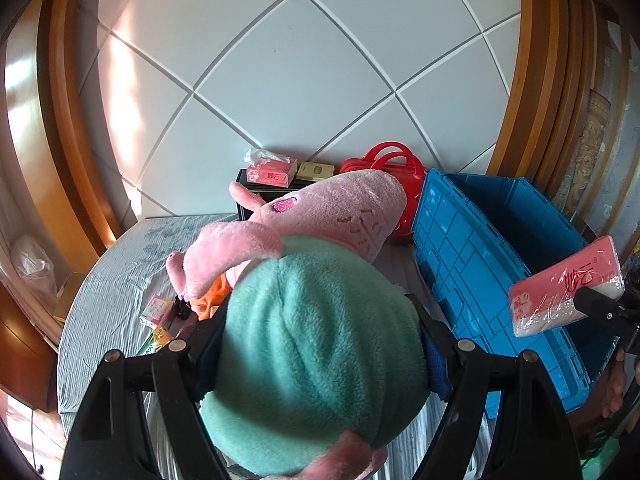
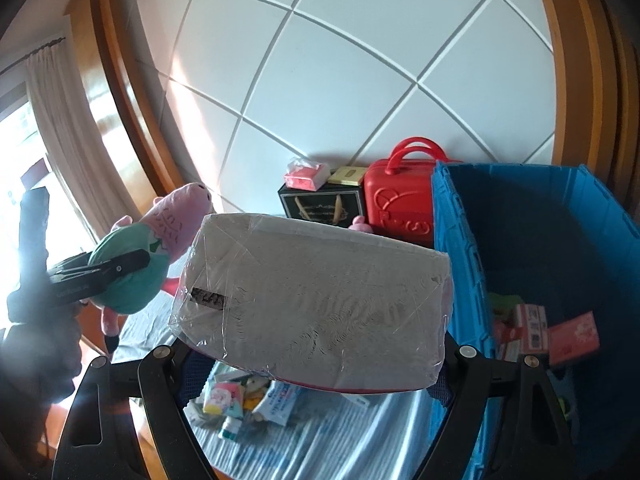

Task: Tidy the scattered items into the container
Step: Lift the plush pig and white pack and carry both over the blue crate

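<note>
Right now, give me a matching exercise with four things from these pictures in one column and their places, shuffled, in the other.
Things:
1. pink plush pig in a green dress
2. plastic-wrapped pink tissue pack
3. red plastic case with handles
4. big blue plastic crate

Places:
A. against the white padded wall
B. clamped in the left hand-held gripper
C. clamped in the right hand-held gripper
D. on the bed, holding a few small boxes

Pairs: 1-B, 2-C, 3-A, 4-D

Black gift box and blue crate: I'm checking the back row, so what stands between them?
A red handled case stands between the black gift box and the blue crate, seen best in the right wrist view.
</note>
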### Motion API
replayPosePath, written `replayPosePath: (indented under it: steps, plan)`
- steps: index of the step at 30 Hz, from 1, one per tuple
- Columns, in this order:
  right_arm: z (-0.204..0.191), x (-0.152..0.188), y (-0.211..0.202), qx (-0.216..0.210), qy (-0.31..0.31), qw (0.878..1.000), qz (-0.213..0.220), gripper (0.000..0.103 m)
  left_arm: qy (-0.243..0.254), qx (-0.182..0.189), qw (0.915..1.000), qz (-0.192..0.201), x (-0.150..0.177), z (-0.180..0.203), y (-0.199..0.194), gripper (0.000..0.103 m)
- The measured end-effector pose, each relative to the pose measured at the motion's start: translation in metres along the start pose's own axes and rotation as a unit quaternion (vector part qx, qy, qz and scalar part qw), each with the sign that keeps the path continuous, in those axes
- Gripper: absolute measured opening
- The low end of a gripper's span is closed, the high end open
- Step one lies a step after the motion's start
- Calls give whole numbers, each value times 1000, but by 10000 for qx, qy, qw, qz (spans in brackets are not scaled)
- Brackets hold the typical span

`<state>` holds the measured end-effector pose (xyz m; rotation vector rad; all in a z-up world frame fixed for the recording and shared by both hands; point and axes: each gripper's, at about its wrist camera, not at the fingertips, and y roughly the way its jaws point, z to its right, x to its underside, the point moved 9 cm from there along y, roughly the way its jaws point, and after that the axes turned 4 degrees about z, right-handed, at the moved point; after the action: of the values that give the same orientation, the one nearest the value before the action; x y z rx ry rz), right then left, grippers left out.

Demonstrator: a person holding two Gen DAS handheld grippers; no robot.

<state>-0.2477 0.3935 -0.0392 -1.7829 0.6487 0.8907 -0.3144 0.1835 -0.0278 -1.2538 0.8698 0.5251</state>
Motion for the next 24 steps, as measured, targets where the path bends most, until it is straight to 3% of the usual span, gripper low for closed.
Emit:
replayPosePath:
  steps: [14, 24]
  plan:
    - [65, -16, -41, 231, 274, 9990, 265, 85, 381, 337, 9986, 133, -36, 93, 15, 79]
    - [135, -16, -72, 691, 649, 9944, 456, 85, 826, 741, 9937, 167, -59, 172, 38, 79]
